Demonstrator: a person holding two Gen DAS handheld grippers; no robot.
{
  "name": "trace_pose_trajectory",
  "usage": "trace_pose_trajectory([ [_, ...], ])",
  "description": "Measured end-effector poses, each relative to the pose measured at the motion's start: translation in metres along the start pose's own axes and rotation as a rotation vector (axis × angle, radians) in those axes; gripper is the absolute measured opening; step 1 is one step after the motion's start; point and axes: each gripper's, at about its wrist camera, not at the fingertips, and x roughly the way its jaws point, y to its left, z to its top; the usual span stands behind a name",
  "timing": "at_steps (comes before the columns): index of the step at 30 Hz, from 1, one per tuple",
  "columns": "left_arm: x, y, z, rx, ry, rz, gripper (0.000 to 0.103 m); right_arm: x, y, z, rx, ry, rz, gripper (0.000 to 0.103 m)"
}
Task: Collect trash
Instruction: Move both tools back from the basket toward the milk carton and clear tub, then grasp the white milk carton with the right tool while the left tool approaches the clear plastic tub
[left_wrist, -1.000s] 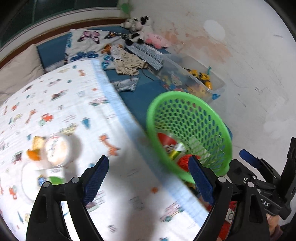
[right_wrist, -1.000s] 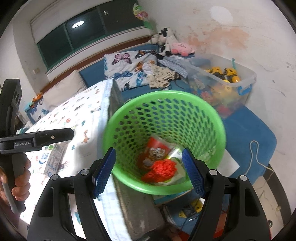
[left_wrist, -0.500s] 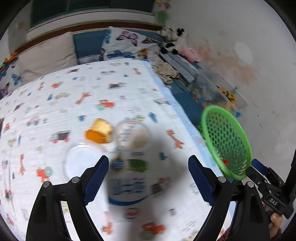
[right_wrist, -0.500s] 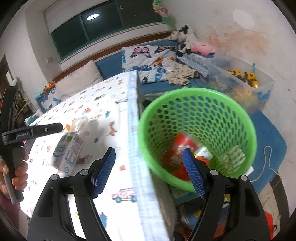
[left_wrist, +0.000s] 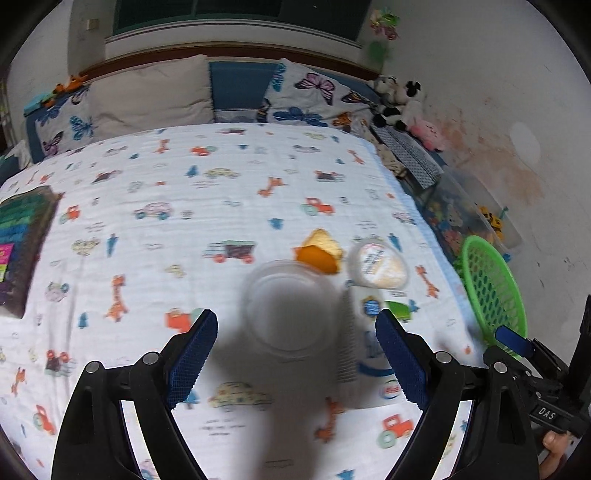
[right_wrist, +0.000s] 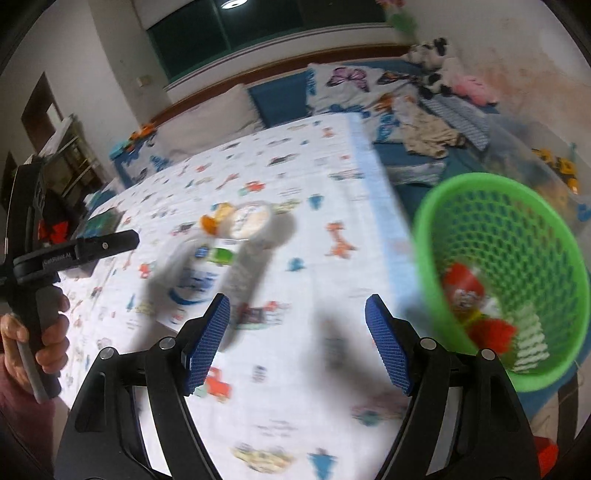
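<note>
Our left tongs (left_wrist: 295, 350) gape empty above the vehicle-print bedspread (left_wrist: 184, 221); our right tongs (right_wrist: 297, 339) are opening, also empty. Right of the bed sits the green perforated plastic basket (right_wrist: 517, 221). Near the bed's right edge lie a white milk carton (right_wrist: 195, 280), clear round plastic lid (left_wrist: 291, 306), sealed tub (left_wrist: 380, 264) and orange scrap (left_wrist: 317, 254).

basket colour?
Green, a perforated plastic basket with red wrappers inside; it shows best in the right wrist view.

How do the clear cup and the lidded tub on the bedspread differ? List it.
The clear cup is open-topped and looks empty; the lidded tub is closed by a printed lid. The cup is see-through; the tub's top is whitish. Both are round and sit on the bedspread.
</note>
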Motion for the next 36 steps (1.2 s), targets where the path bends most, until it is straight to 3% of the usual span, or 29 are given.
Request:
trace_pose_trajectory([
  [7, -0.007, 0.035, -0.007, -0.034, -0.008, 0.031, 0.084, 0.032, 0.038, 0.012, -0.023, 0.064, 0.033, 0.077],
  [18, -0.008, 0.076, -0.019, -0.055, -0.009, 0.054, 0.084, 0.076, 0.078, 0.03, -0.032, 0.146, -0.002, 0.083],
  [31, -0.001, 0.087, -0.03, -0.023, 0.011, 0.066, 0.084, 0.117, 0.074, 0.037, 0.046, 0.257, -0.073, 0.084],
  [36, 0.002, 0.083, -0.031, -0.005, 0.014, 0.062, 0.084, 0.114, 0.07, 0.036, 0.043, 0.262, -0.078, 0.073],
])
